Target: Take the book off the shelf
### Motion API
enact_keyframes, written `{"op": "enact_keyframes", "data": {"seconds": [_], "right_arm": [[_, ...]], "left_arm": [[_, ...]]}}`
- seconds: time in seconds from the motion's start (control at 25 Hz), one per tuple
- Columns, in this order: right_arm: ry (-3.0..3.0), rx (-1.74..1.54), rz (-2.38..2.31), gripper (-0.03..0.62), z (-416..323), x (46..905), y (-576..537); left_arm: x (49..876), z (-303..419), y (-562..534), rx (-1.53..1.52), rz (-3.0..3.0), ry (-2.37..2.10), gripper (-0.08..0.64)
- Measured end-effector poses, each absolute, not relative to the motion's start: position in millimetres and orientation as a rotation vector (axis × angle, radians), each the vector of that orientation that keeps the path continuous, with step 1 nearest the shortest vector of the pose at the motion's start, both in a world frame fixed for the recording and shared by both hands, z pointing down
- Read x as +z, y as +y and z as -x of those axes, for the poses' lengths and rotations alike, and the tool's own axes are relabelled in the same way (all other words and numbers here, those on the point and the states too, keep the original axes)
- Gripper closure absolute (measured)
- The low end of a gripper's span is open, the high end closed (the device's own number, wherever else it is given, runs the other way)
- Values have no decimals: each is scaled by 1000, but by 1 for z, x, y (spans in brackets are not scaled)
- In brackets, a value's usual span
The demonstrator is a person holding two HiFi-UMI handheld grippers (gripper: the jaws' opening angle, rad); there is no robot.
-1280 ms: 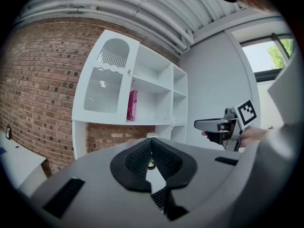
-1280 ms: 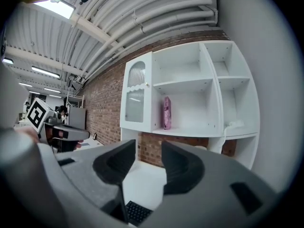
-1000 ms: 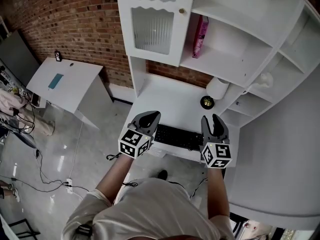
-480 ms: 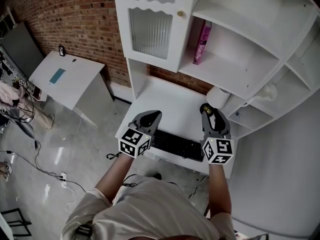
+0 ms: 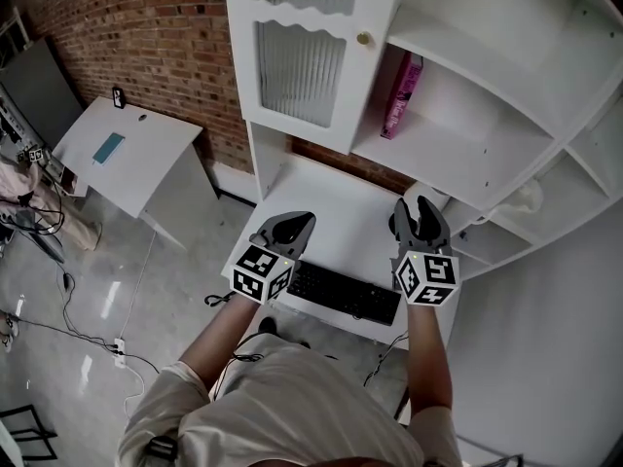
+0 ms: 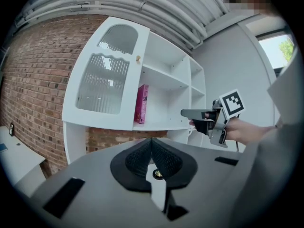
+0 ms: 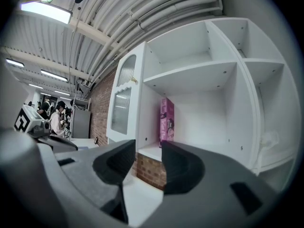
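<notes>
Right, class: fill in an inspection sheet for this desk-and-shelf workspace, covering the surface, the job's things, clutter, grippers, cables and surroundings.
surface: white desk, mostly bare.
job's things: pink book standing upright at the left end of an open shelf, untouched.
clutter: black keyboard at the desk's front edge.
grippers: left hand-held gripper shut, nothing in it; right hand-held gripper open, nothing in it, over the desk and short of the book.
cables: loose cables on the floor to the left.
surroundings: brick wall, small white table, ribbed-glass cabinet door.
</notes>
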State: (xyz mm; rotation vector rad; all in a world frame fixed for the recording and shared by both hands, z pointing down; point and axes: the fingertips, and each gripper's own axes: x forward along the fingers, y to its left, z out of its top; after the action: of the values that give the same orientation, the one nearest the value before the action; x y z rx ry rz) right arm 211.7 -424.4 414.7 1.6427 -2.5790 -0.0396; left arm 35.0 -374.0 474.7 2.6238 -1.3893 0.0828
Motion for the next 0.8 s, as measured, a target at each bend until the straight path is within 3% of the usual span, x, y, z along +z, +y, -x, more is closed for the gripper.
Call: {"op": "enact_keyframes", "data": {"seconds": [0.8], "right_arm": [[-2469, 20, -1721, 419, -180, 385, -576]], "left_arm": [[438, -24, -458, 44, -2725, -1201, 565]]}}
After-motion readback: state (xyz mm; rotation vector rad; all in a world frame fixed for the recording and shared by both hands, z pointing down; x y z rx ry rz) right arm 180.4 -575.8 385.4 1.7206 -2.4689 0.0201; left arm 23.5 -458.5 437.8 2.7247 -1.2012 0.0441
